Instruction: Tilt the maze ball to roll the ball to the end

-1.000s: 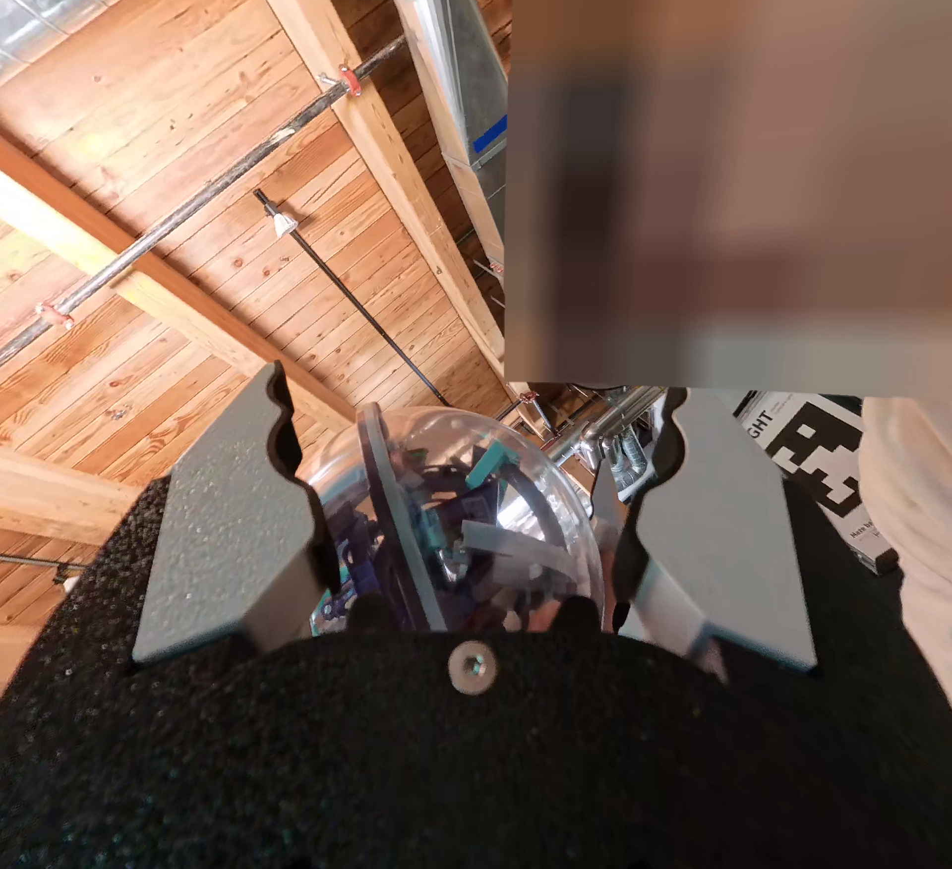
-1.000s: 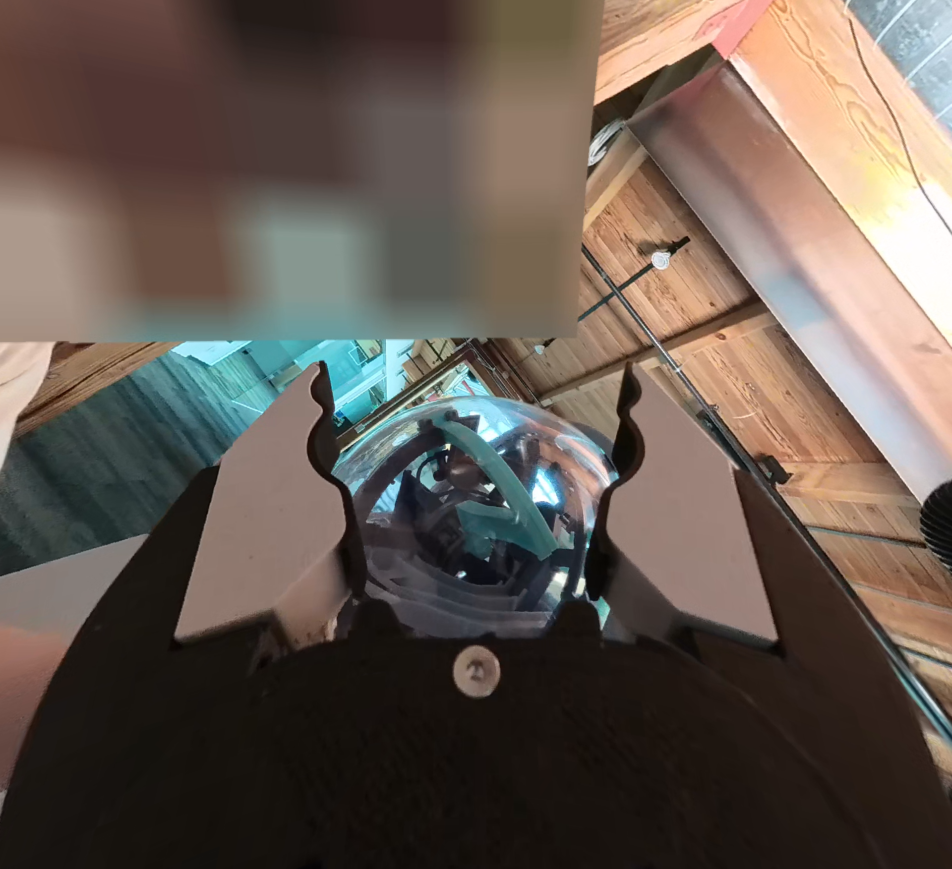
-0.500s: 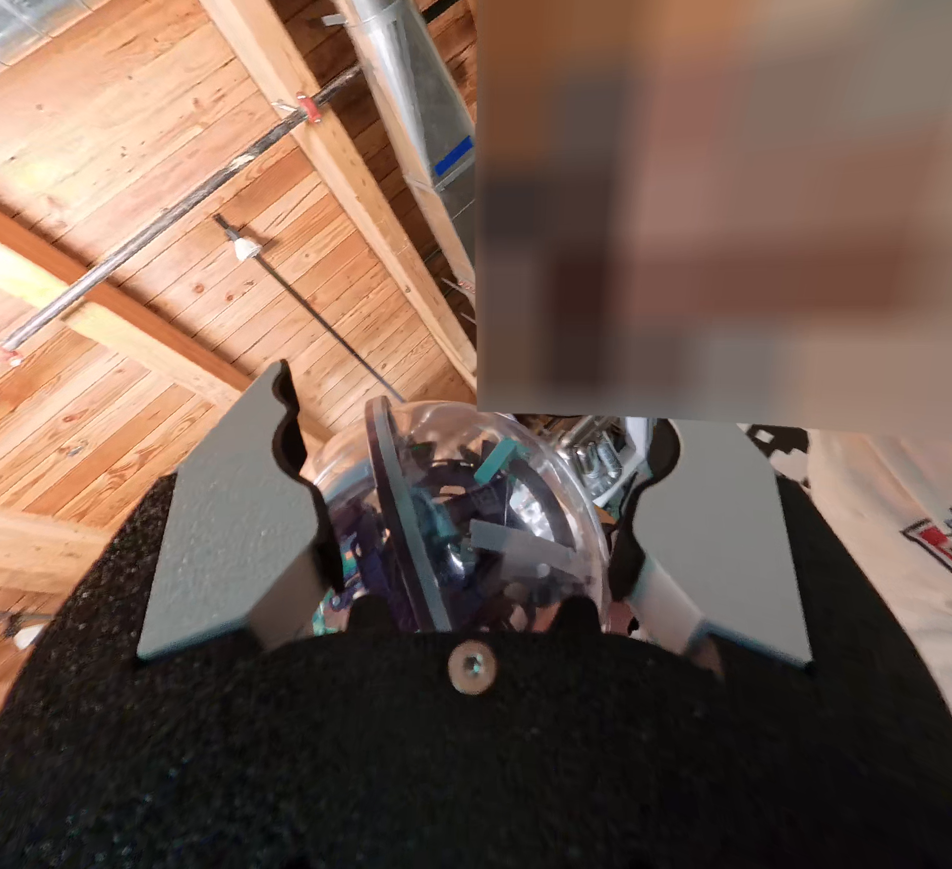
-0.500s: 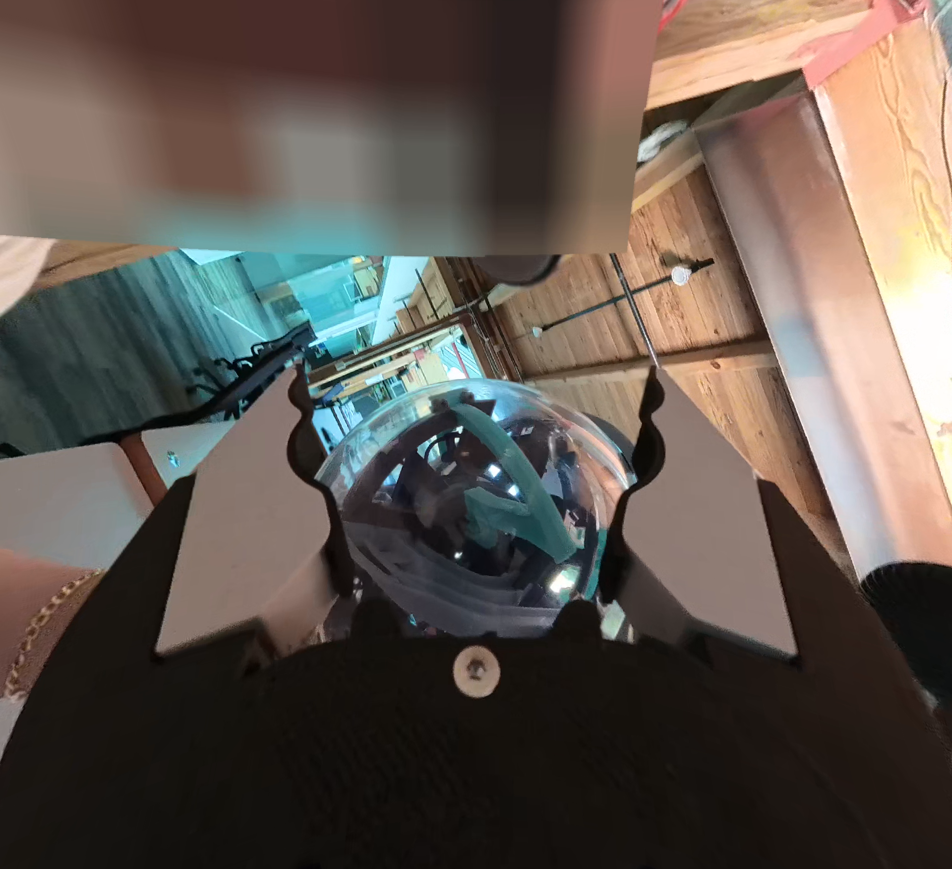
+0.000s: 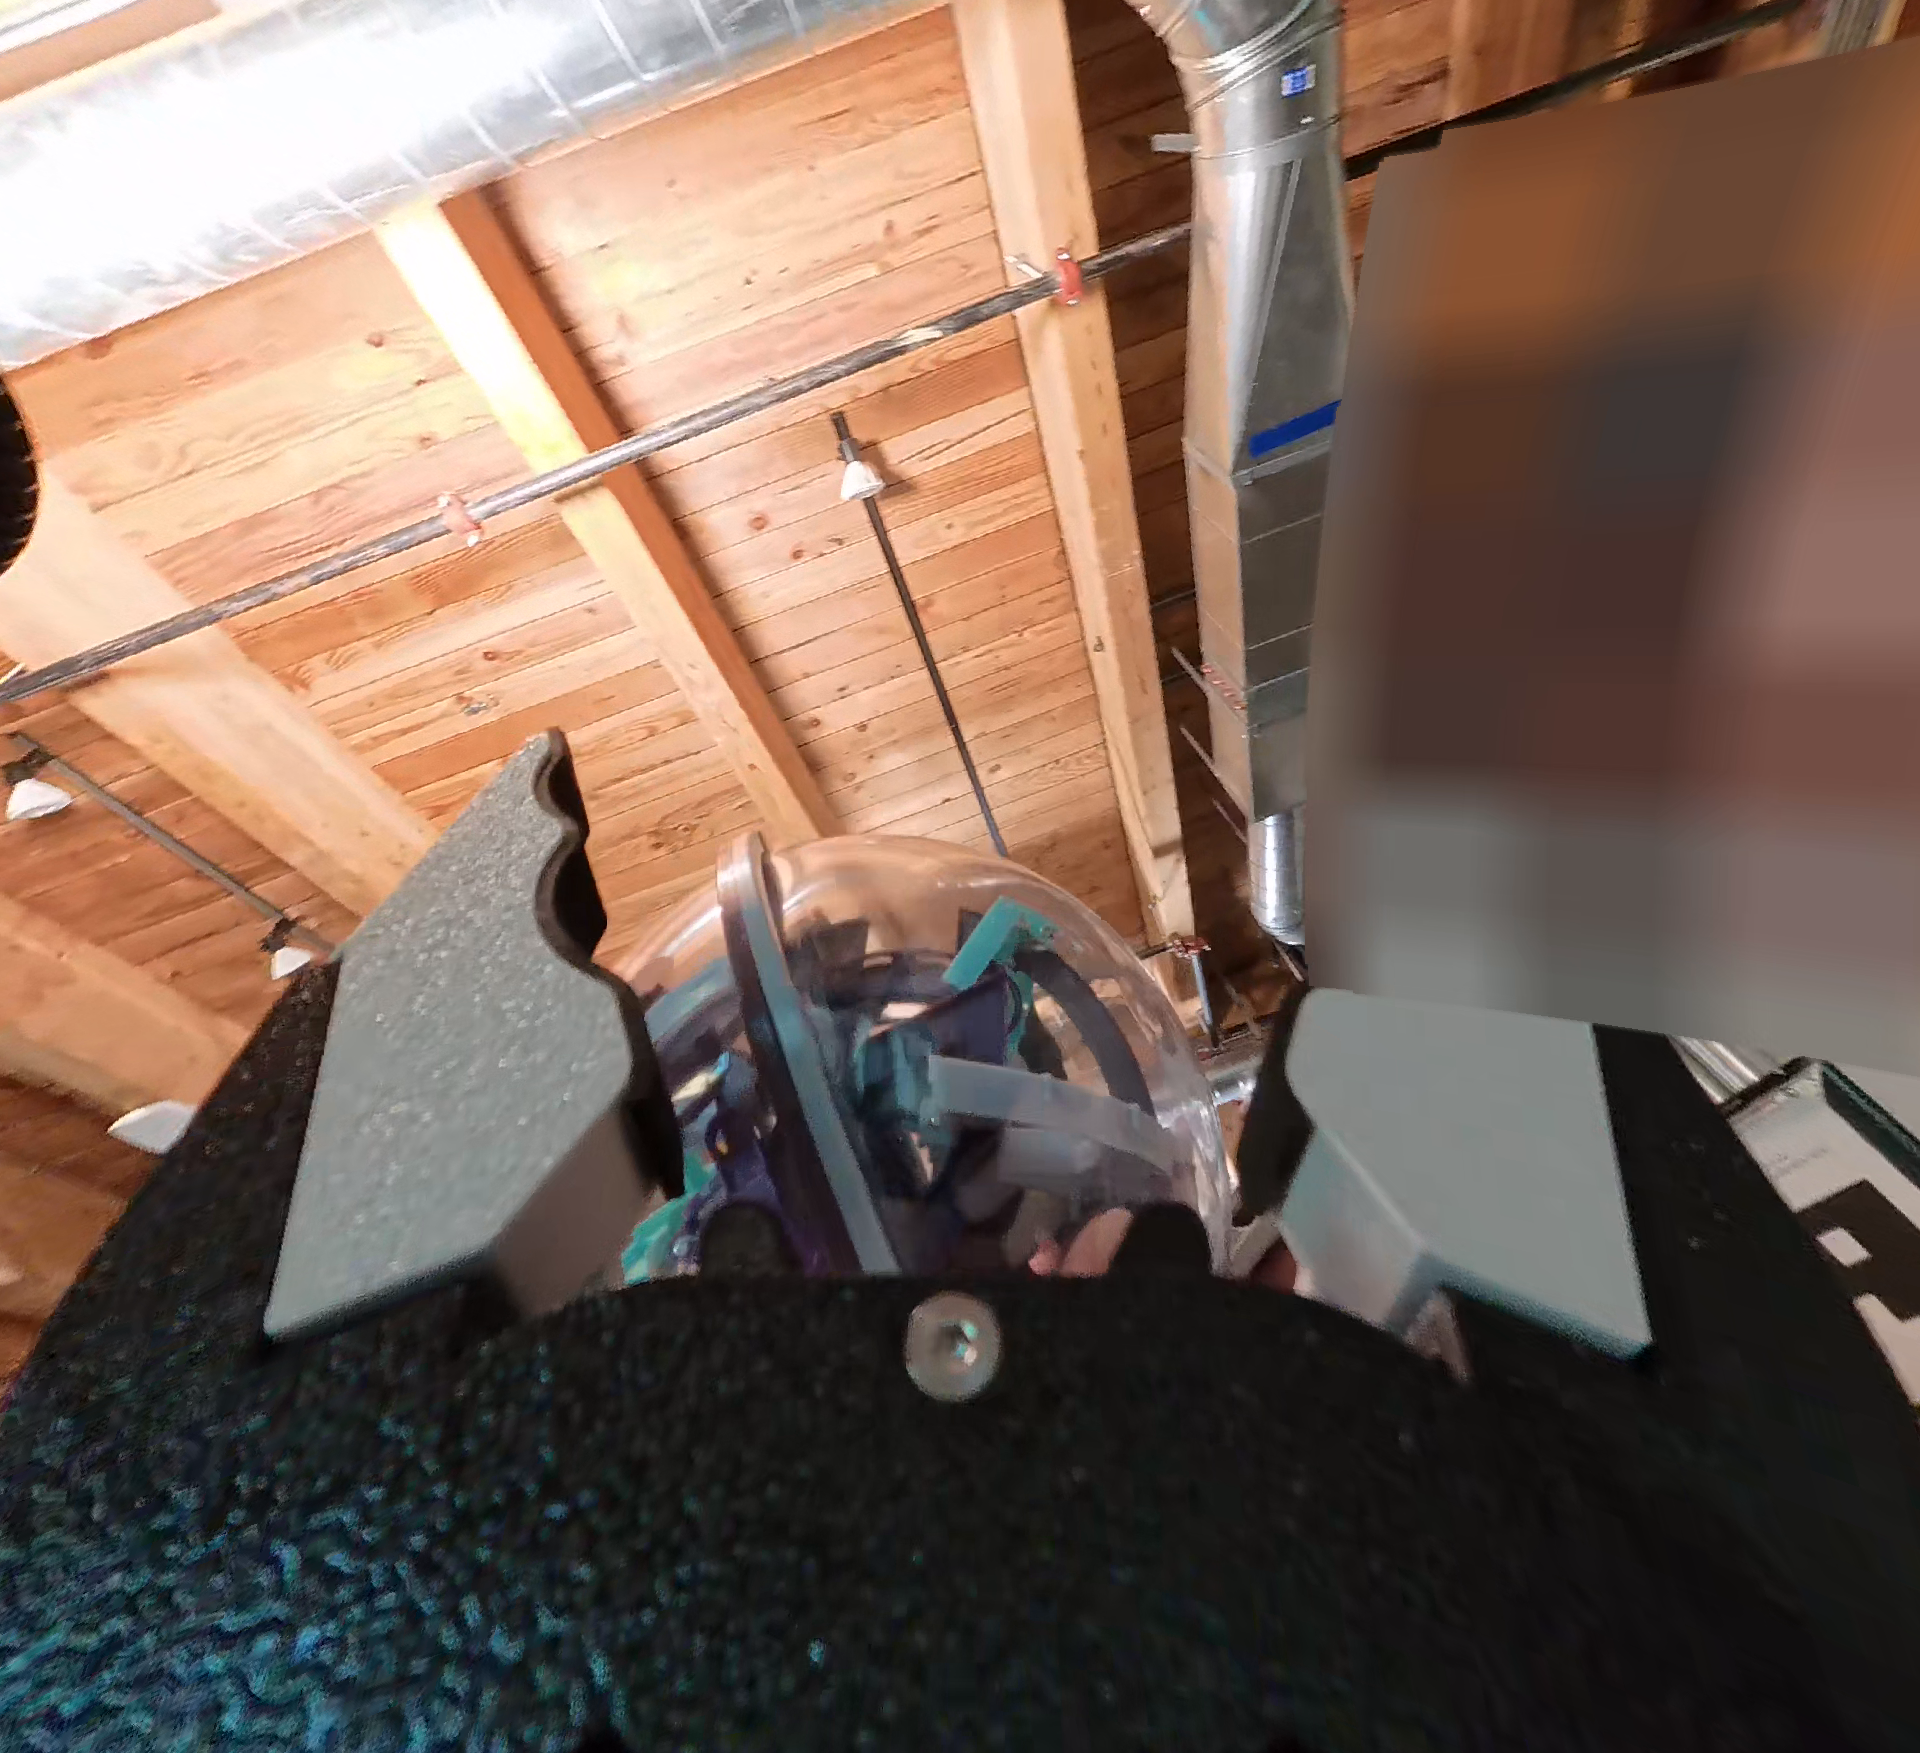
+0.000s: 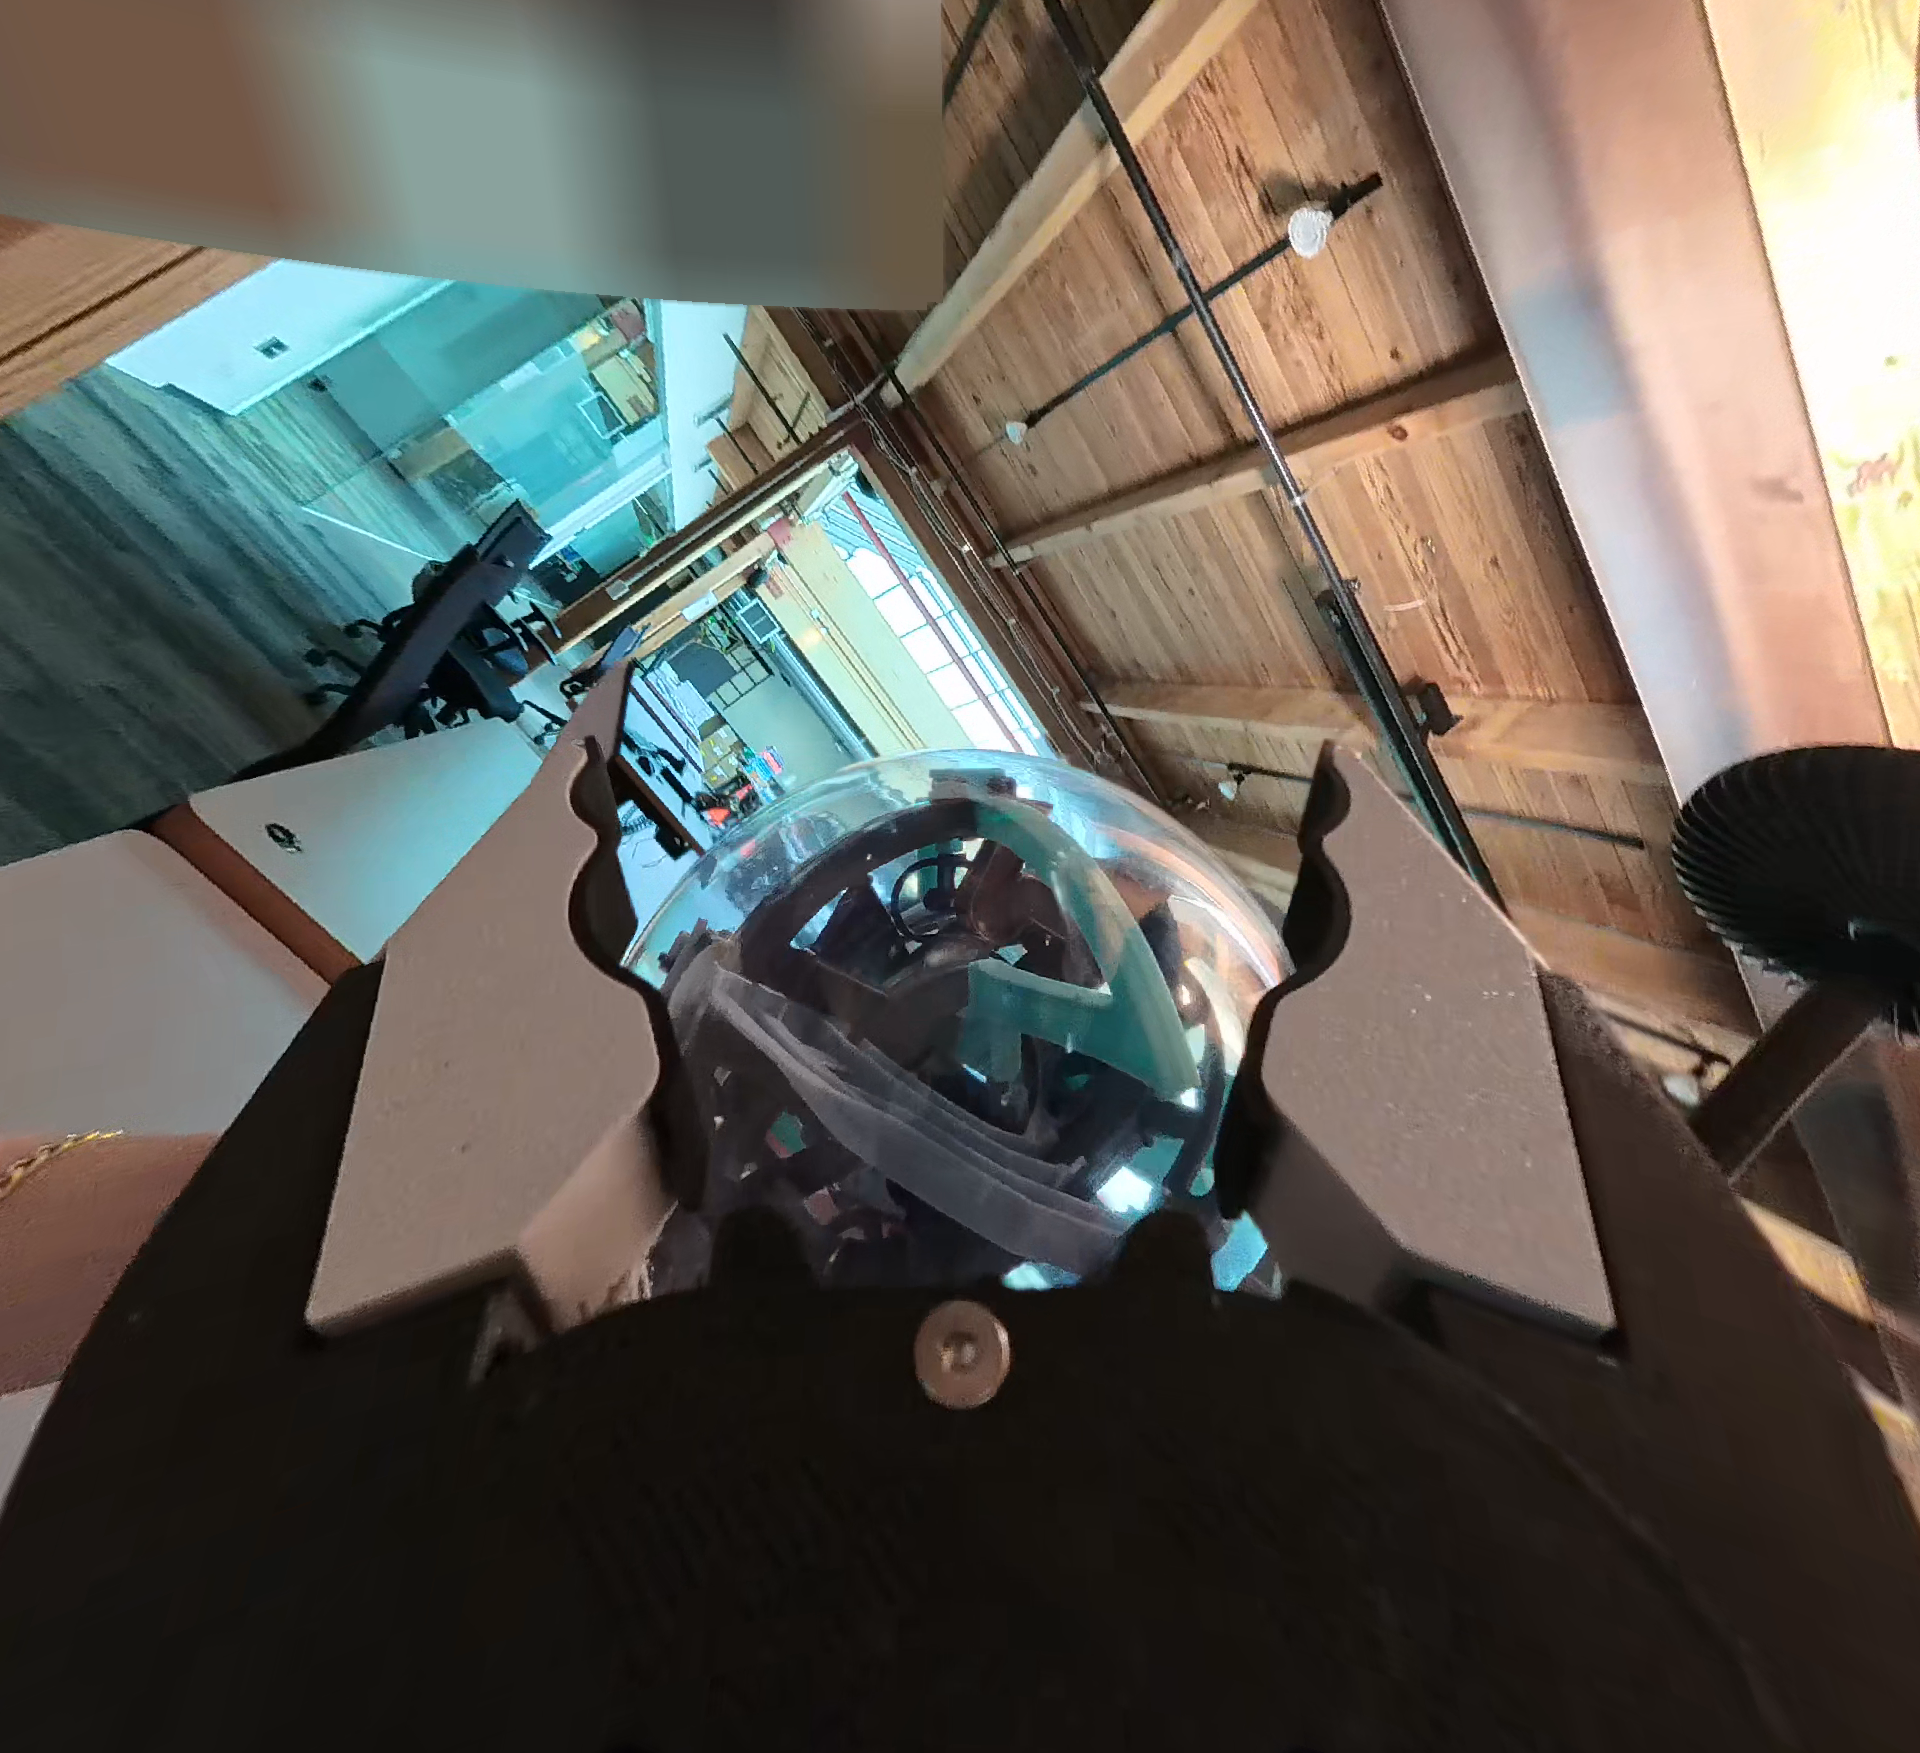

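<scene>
Holding the maze ball (image 5: 935,1059) aloft between 2 grippers, both cameras pointing up at a wooden plank ceiling (image 5: 644,321).

Left gripper (image 5: 925,1069): pinching the clear sphere, wavy inner edges of both grey fingers (image 5: 457,1080) pressing against its sides. Seam ring (image 5: 774,1007) of the sphere running tilted from top left toward bottom right in the left wrist view. Showing teal, grey and dark purple track pieces (image 5: 997,1101) inside. Small rolling ball inside: cannot tell where, too much clutter and glare.

Right gripper (image 6: 961,1007): also clamping the maze ball (image 6: 966,965), fingers (image 6: 499,1059) touching the dome on both sides. Showing a pale teal curved track (image 6: 1101,945) and dark struts through the shell, with reflections across the plastic.

Surroundings, left wrist view: shining silver round duct (image 5: 582,10) crossing the top, bending down into a rectangular duct (image 5: 1262,498) bearing a blue stripe and a small blue sticker, writing too small to make out. Dark pipe (image 5: 623,456) crossing the beams on red clips. Small track lamp (image 5: 860,479) hanging on a thin rod. Black-and-white patterned marker card (image 5: 1860,1236) peeking in at the right edge, faint print beside it illegible.

Surroundings, right wrist view: seeing an open office area (image 6: 436,623) at left with dark chairs, tinted teal. Black ribbed round fixture (image 6: 1808,862) at right edge. A person's wrist wearing a thin chain (image 6: 52,1163) showing at left edge.
</scene>
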The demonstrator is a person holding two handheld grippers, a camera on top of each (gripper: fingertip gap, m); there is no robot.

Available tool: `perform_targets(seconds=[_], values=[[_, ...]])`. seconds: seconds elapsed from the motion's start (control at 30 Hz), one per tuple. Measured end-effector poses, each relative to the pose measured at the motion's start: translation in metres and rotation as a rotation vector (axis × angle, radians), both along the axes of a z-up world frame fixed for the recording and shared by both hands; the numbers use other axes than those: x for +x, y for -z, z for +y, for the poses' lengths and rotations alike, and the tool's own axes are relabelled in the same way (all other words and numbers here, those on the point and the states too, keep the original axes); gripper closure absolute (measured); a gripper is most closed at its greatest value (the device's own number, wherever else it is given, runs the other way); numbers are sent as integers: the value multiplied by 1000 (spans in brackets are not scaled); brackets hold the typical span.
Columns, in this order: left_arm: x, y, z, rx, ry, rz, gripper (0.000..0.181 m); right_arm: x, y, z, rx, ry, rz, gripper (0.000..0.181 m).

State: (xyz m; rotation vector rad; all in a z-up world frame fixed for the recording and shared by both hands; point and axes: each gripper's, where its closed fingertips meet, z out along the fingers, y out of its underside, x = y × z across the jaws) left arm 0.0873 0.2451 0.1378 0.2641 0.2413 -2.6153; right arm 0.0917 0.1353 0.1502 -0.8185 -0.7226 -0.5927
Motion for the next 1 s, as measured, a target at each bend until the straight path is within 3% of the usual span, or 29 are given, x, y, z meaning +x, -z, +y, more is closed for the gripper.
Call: perform_targets(seconds=[0.03, 0.27, 0.5, 0.67, 0.77, 1.0], values=[[5, 0, 0, -1, -4, 25, 44, 5, 1, 0, -6, 11, 18, 54], [35, 2, -13, 63, 19, 184, 45, 27, 26, -4, -78, 141, 9, 54], [66, 19, -72, 287, 40, 337, 45, 41, 72, -44, -113, 230, 38, 44], [84, 56, -146, 573, 73, 429, 43, 68, 124, -72, -191, 451, 101, 24], [91, 82, -185, 700, 93, 480, 43, 73, 149, -98, -191, 499, 181, 24], [94, 140, -244, 746, 247, 590, 41, 74, 201, -151, -269, 530, 348, 24]])
